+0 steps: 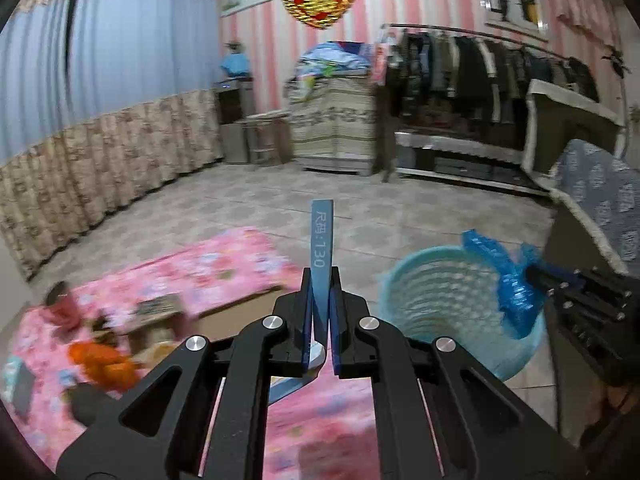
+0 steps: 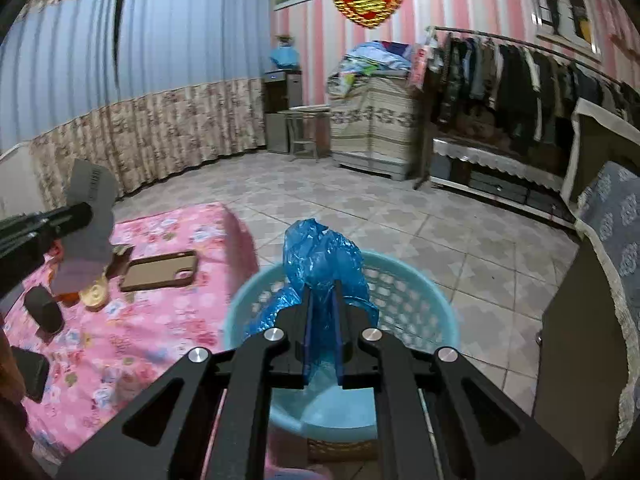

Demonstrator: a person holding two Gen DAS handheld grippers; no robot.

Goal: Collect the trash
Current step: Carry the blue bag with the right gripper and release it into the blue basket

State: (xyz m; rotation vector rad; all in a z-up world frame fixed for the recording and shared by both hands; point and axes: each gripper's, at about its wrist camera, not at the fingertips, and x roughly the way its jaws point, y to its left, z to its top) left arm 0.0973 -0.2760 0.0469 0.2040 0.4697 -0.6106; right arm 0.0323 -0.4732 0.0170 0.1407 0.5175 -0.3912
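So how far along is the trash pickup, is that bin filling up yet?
The light blue basket looks nearly bare inside, so little is done. In hand: the right gripper holds a crumpled blue plastic bag right over the basket, and the left gripper pinches a blue paper tag. Still left: blurry orange scraps and other bits on the pink cloth.

"尺码:130" in pale print on the blue card strip [image 1: 322, 240]

We see a stiff blue paper size tag [image 1: 322, 240] standing upright, a crumpled blue plastic bag [image 2: 320, 256] above the round light-blue plastic basket's [image 2: 416, 280] rim.
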